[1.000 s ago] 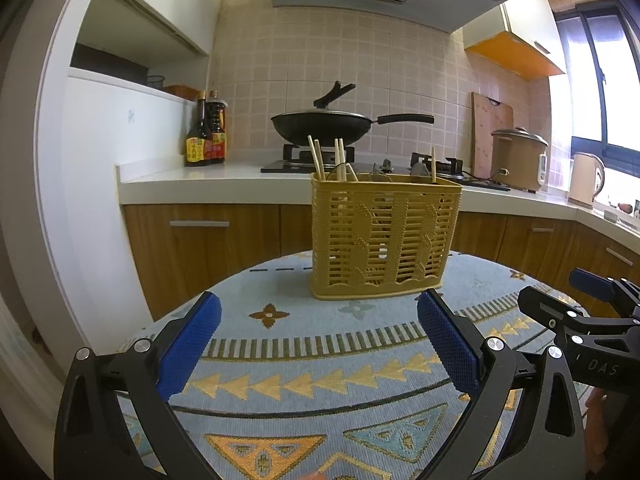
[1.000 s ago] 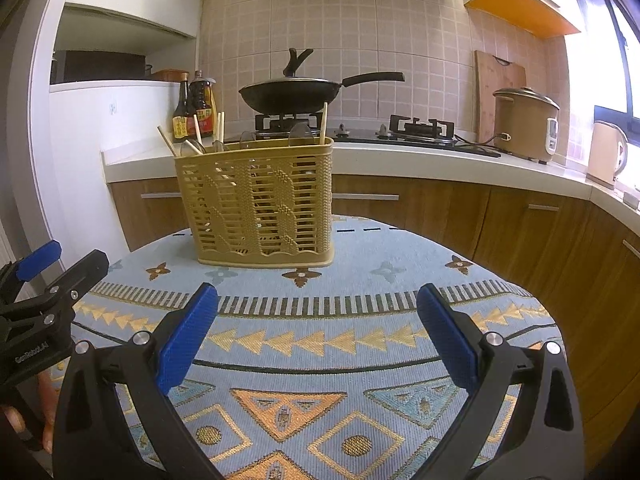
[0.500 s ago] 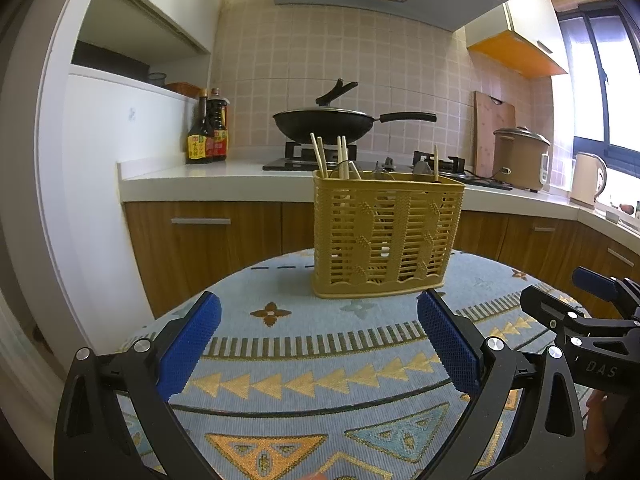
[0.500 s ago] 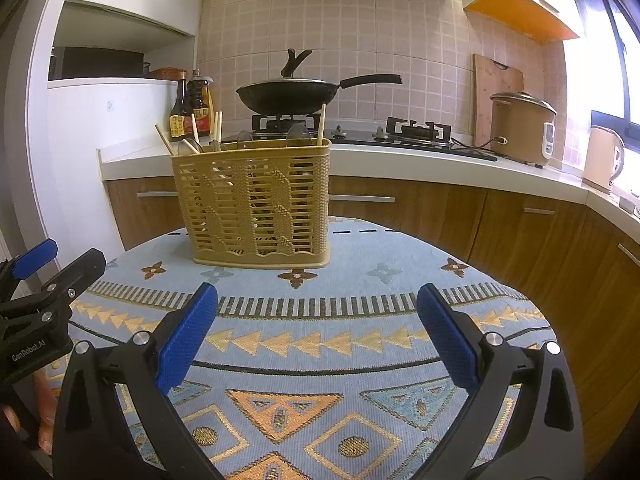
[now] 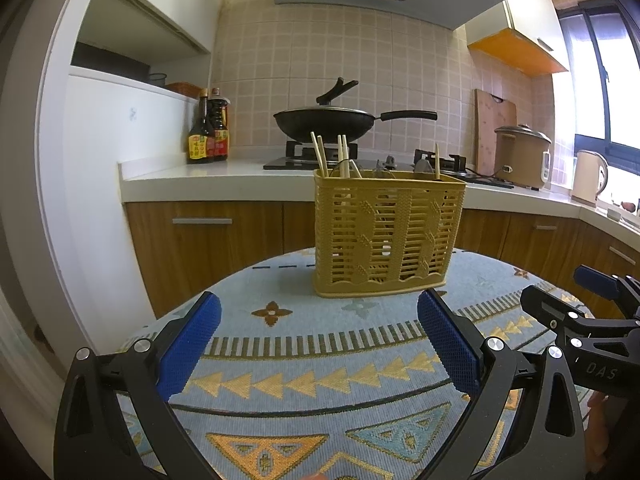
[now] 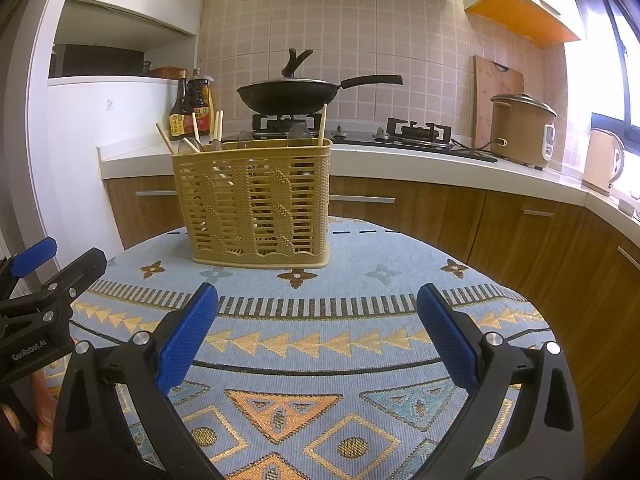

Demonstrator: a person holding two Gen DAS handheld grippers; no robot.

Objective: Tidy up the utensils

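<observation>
Kitchen counters ran behind a round table covered with a patterned blue cloth. On its far side stood a yellow slotted basket, upright, with chopsticks and spoon bowls poking above its rim. Behind it a black wok sat on the stove. Both grippers hovered over the near part of the cloth, well apart from the basket: the left gripper had its blue pads spread wide and held nothing, and the right gripper was likewise spread and empty.
</observation>
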